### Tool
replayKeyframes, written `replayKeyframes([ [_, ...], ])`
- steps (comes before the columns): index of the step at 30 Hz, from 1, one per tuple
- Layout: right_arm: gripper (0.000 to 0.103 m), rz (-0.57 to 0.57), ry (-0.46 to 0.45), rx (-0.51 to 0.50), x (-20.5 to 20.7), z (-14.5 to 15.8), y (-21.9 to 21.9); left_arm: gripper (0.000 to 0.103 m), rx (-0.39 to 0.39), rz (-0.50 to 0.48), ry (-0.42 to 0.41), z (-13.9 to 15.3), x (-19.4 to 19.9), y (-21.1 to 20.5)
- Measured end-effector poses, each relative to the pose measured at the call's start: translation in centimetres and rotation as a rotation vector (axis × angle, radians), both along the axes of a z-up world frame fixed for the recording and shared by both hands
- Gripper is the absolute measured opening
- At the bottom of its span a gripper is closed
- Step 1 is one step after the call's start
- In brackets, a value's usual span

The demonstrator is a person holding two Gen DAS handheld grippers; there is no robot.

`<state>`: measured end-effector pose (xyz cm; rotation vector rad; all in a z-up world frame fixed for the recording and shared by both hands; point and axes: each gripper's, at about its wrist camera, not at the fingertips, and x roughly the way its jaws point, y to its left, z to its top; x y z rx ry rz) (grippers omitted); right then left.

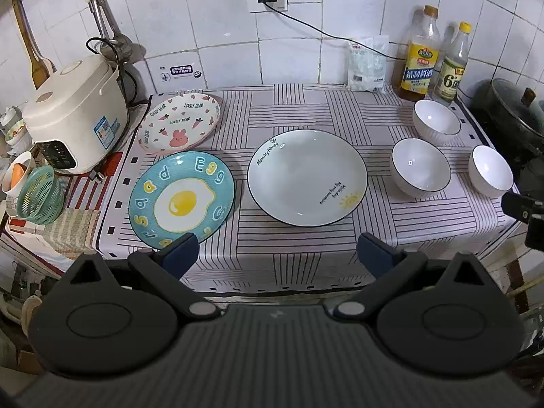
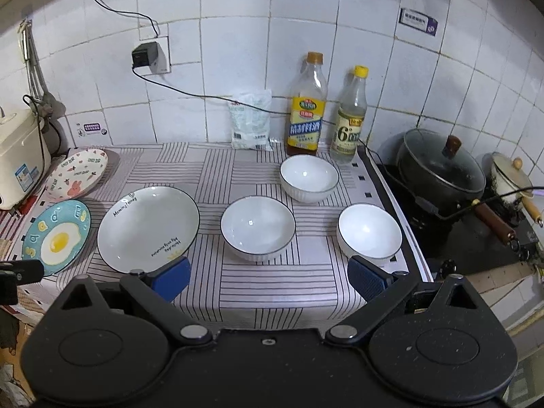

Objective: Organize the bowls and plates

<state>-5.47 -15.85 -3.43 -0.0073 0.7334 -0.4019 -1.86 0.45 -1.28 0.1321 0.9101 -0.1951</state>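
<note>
Nothing looked sorted yet: three round ceramic plates [image 1: 307, 177] lay separately at ten to twelve o'clock, three white ribbed bowls [image 2: 257, 227] unstacked at one o'clock. The left gripper [image 1: 277, 251] and right gripper [image 2: 268, 277] hovered wide open, empty.

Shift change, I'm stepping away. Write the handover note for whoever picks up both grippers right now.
Left gripper: open, empty, hanging in front of the counter edge.
Right gripper: open, empty, likewise.
Plates, all apart on the striped cloth: bunny plate back left, egg plate in front of it, pale plate centre.
Three white bowls on the right: back, middle, right.
Done: nothing stacked.
Left: group plates, group bowls.
</note>
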Motion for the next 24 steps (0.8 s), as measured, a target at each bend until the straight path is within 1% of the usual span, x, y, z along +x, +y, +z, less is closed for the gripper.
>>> replayKeyframes([
  [4, 0.100, 0.024, -0.022, -0.007, 0.0, 0.1, 0.8, 0.101, -0.086, -0.001, -0.001, 0.6, 0.1, 1.3],
  [6, 0.100, 0.042, -0.030, -0.020, 0.1, 0.0, 1.2, 0.101, -0.108, 0.001, -0.020, 1.1, 0.0, 1.9],
  [9, 0.100, 0.067, -0.052, -0.045, 0.4, -0.3, 1.8, 0.101, -0.111, 0.002, -0.041, 1.2, 0.2, 2.5],
  [12, 0.100, 0.124, -0.068, -0.079, 1.0, -0.5, 2.7, 0.101, -0.106, -0.007, -0.029, 0.8, 0.9, 2.9],
  [15, 0.100, 0.217, -0.098, -0.137, 1.6, -1.1, 3.8, 0.102, -0.059, 0.028, -0.053, -0.2, 2.1, 3.1],
  [18, 0.101, 0.296, -0.124, -0.239, 2.7, -2.7, 5.4, 0.102, -0.013, 0.027, -0.031, -1.4, 3.9, 3.2],
  [20, 0.101, 0.341, -0.139, -0.265, 3.5, -3.9, 6.3, 0.102, -0.016, 0.011, 0.012, -2.3, 5.2, 3.2],
  [22, 0.101, 0.357, -0.148, -0.211, 4.5, -5.5, 6.4, 0.102, -0.046, -0.004, 0.043, -3.5, 6.4, 3.4],
  [24, 0.101, 0.360, -0.143, -0.107, 6.0, -7.1, 5.7, 0.101, -0.066, 0.000, 0.062, -4.8, 7.4, 3.3],
])
